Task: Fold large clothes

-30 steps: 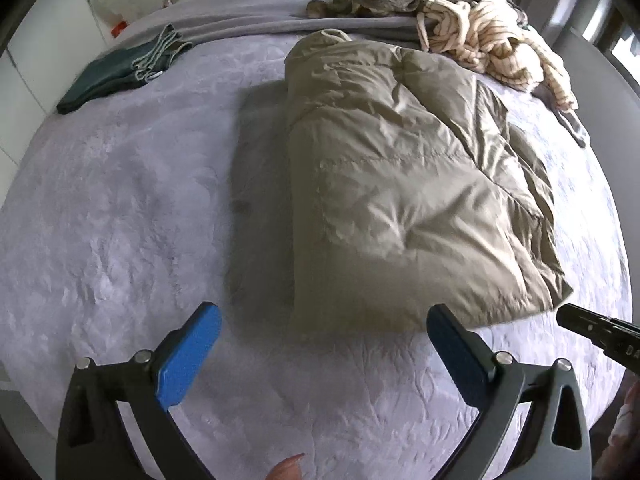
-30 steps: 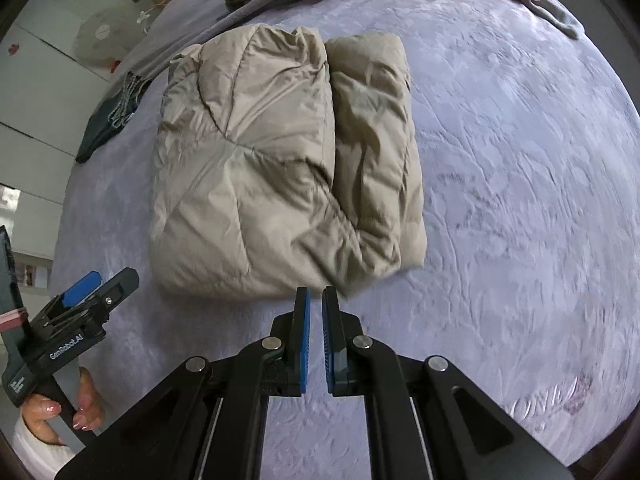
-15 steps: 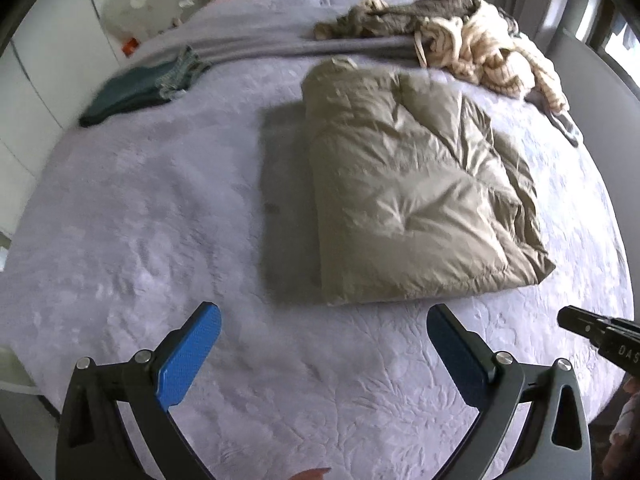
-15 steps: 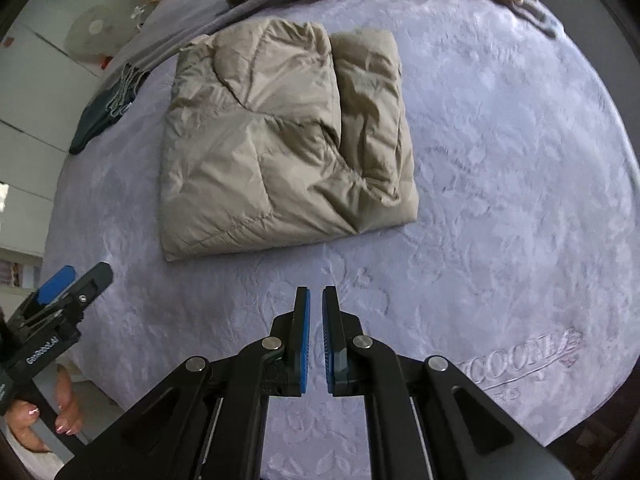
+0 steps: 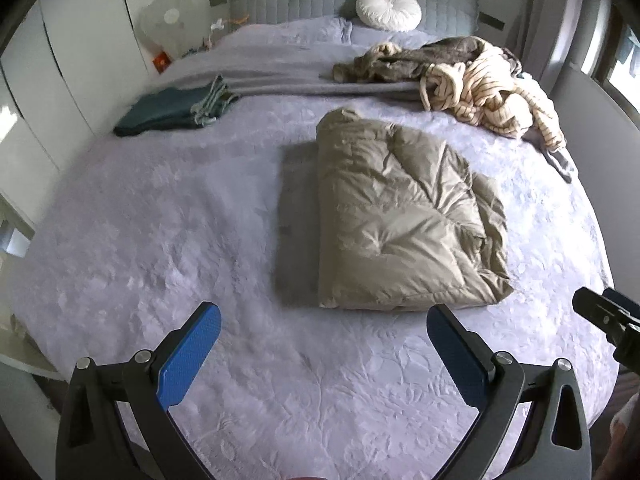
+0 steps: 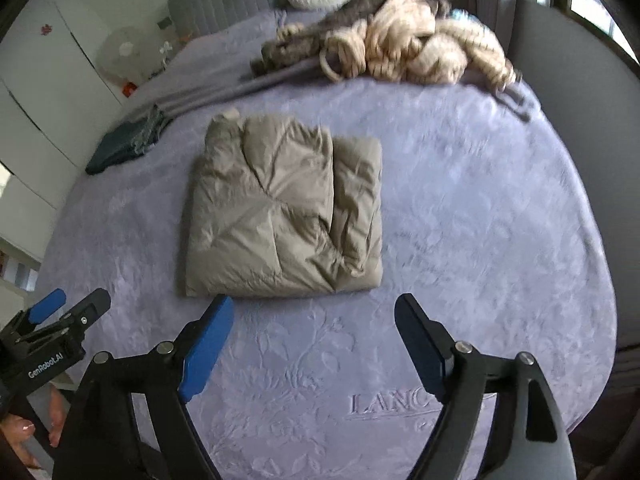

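Observation:
A beige puffy jacket (image 5: 400, 224) lies folded into a rectangle on the lavender bedspread (image 5: 160, 240); it also shows in the right wrist view (image 6: 280, 212). My left gripper (image 5: 324, 344) is open and empty, held above the bed's near edge, short of the jacket. My right gripper (image 6: 314, 336) is open and empty, also back from the jacket's near edge. Each gripper shows at the edge of the other's view: the right one (image 5: 608, 316) and the left one (image 6: 60, 320).
A pile of unfolded clothes, striped cream and grey-brown (image 5: 472, 76), lies at the far right of the bed (image 6: 400, 44). Folded dark teal clothes (image 5: 172, 110) sit at the far left. A round white pillow (image 5: 388, 14) rests against the headboard. White wardrobes stand to the left.
Both grippers have pulled back and up from the jacket, so more of the bed shows. The right gripper, shut earlier, has opened. The jacket stays folded in place.

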